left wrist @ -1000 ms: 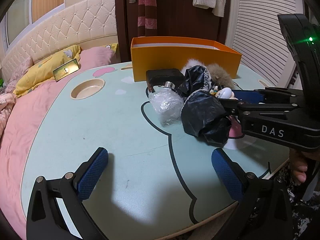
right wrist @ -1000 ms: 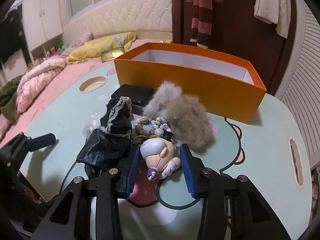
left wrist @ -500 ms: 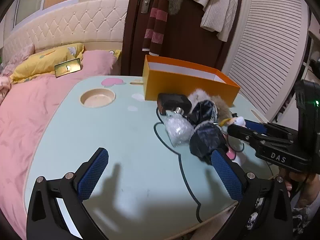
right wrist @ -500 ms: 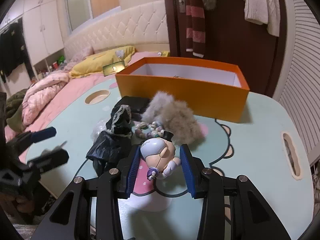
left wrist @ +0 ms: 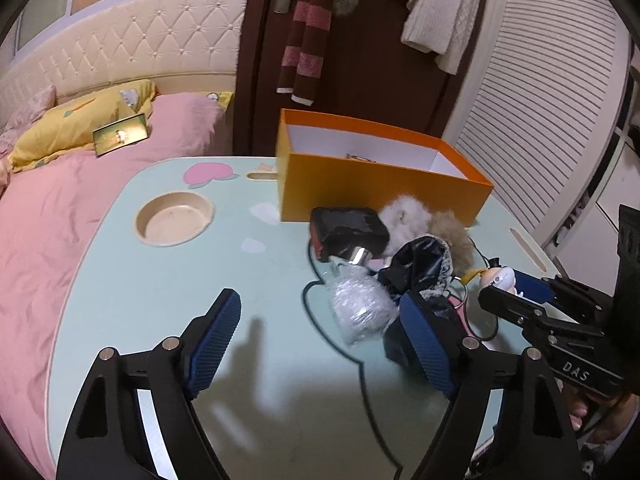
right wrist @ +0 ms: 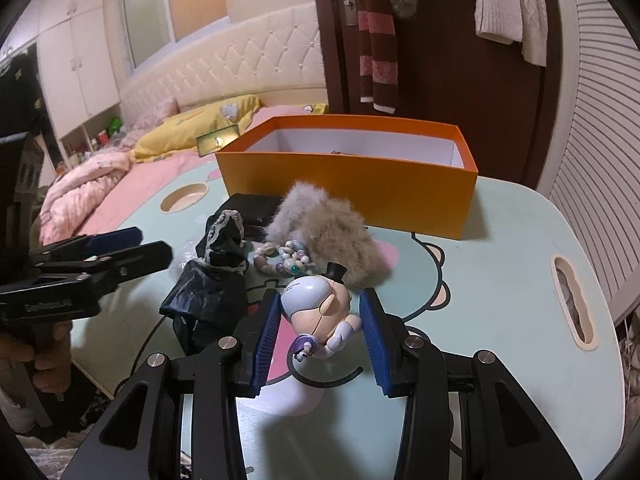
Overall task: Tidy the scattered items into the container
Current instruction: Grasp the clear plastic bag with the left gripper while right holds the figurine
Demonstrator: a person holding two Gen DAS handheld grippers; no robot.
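Left tongs (left wrist: 320, 344) closing, nothing between the pads, over bare mint-green cartoon-print surface (left wrist: 140, 300). Just right of them: clear crinkly plastic-wrapped bottle (left wrist: 360, 308), crumpled black lace-trimmed bag (right wrist: 212, 292). Right tongs (right wrist: 320, 336) clamped on small white round-headed figurine with black top hat (right wrist: 316, 304), lifted off the surface. Ahead of them fluffy grey fur piece (right wrist: 324, 232), then open orange rectangular cardboard box (right wrist: 352, 184).

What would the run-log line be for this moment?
right gripper: shut on figurine, off table | left gripper: jaws closing, nothing between | orange box: figurine not yet in
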